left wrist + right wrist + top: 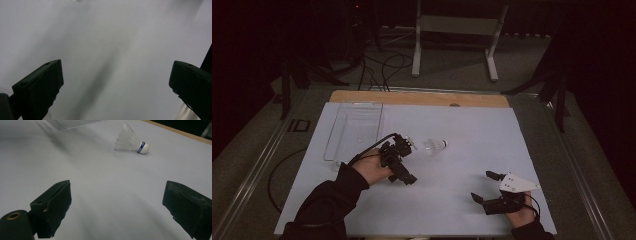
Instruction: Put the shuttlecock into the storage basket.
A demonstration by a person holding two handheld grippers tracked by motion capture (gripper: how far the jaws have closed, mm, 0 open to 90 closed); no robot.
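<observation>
White table (452, 210), shuttlecock (435, 145) just beside released left tongs (401, 156); right tongs (484, 186) released, apart.

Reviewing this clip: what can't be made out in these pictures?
- Lettering on the shuttlecock's blue band: too small in the right gripper view.
- Clear tray: cut off by the top edge in the right gripper view; contents unreadable in the high view, transparent and dim.
- Left gripper tips: dark and overlapping in the high view.
- Room behind the table: too dark.

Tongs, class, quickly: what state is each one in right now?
Left tongs: open, holding nothing.
Right tongs: open, holding nothing; shuttlecock lies ahead.
</observation>
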